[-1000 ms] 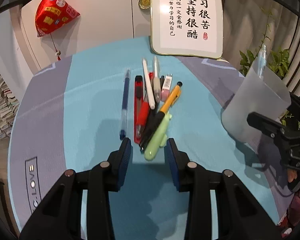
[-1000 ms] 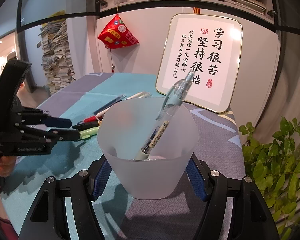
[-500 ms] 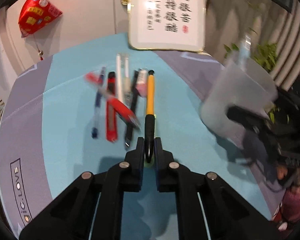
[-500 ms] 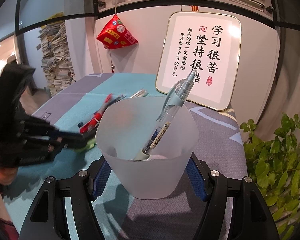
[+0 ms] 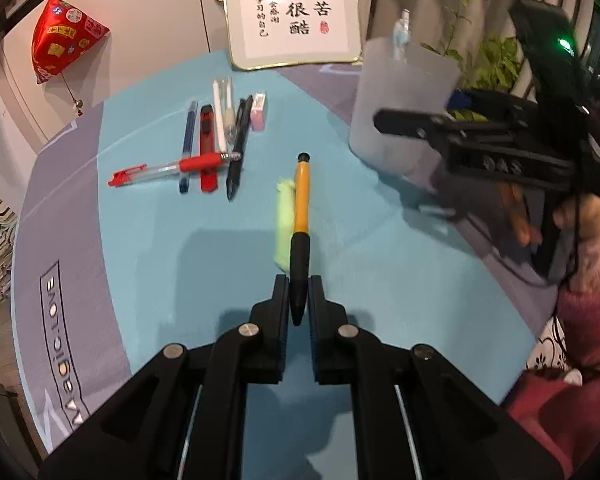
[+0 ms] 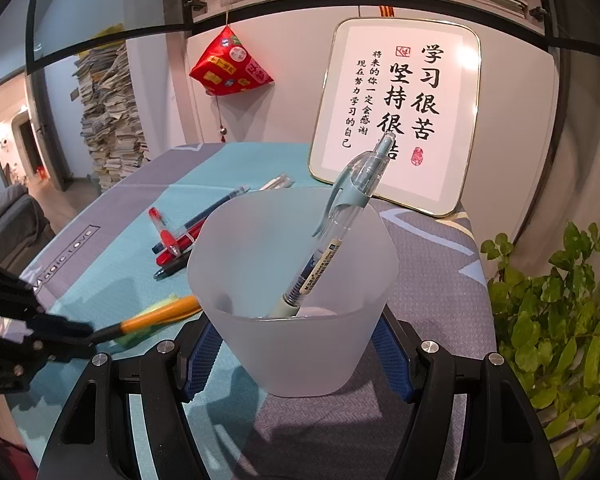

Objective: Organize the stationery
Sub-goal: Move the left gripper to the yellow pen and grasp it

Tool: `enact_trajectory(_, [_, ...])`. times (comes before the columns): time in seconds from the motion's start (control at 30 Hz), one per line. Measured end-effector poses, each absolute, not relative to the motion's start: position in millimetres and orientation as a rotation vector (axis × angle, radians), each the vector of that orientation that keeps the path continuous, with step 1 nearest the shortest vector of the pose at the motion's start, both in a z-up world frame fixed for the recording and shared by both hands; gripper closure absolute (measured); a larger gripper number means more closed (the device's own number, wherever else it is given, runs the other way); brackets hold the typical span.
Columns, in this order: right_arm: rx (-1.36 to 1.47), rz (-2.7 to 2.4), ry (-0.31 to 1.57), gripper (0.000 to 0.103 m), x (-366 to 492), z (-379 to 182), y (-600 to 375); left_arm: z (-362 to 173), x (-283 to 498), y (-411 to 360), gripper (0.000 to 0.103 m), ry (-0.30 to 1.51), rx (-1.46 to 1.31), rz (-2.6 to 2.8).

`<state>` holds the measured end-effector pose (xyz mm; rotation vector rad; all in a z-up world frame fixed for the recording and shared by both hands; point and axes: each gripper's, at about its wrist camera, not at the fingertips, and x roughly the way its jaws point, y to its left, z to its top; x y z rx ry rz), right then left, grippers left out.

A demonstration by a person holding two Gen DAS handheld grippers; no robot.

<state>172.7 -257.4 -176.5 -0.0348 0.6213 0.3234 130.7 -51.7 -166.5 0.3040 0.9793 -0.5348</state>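
Note:
My left gripper [image 5: 299, 285] is shut on the black grip end of an orange pen [image 5: 301, 196], lifted above the teal mat and pointing away from me. In the right wrist view that orange pen [image 6: 160, 314] shows at lower left, beside the cup. My right gripper [image 6: 296, 344] is shut on a frosted plastic cup [image 6: 300, 320], which holds a light blue pen [image 6: 340, 224] leaning right. The cup [image 5: 400, 108] stands at the right of the left wrist view. A pale green item [image 5: 283, 224] lies under the orange pen. Several pens [image 5: 212, 144] lie on the mat.
A red pen [image 5: 168, 167] lies crosswise over the row of pens; a pink eraser [image 5: 259, 112] lies beside them. A framed calligraphy board [image 6: 396, 120] leans on the wall behind the table. A plant [image 6: 560, 300] stands to the right. A hand in a pink sleeve [image 5: 588, 272] holds the right gripper.
My left gripper closed on the orange pen and carried it out of the pile toward the cup. The red pen got knocked crosswise. The right gripper and cup stayed still.

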Motion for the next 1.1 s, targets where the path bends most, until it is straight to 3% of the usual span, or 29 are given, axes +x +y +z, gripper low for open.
enact_trajectory(0.33, [-0.035, 0.322, 0.625, 0.033, 173.6, -178.2, -257.3, -182.4, 115.3, -58.4, 0.093, 1.034, 0.314, -0.583])
enact_trajectory(0.53, [-0.038, 0.320, 0.625, 0.033, 173.3, -178.4, -257.7, -167.8, 136.4, -84.4, 0.069, 0.941, 0.314, -0.608])
enact_trajectory(0.83, [-0.032, 0.322, 0.627, 0.033, 174.9, -177.7, -259.1, -188.2, 167.9, -124.6, 0.071, 1.009, 0.370, -0.654])
enact_trajectory(0.97, [-0.031, 0.321, 0.627, 0.033, 174.9, -177.5, -259.3, -186.1, 171.1, -124.0, 0.092, 0.994, 0.355, -0.653])
enact_trajectory(1.1, [-0.032, 0.321, 0.627, 0.033, 174.8, -177.3, -258.8, -171.4, 163.2, -113.5, 0.092, 0.954, 0.347, -0.632])
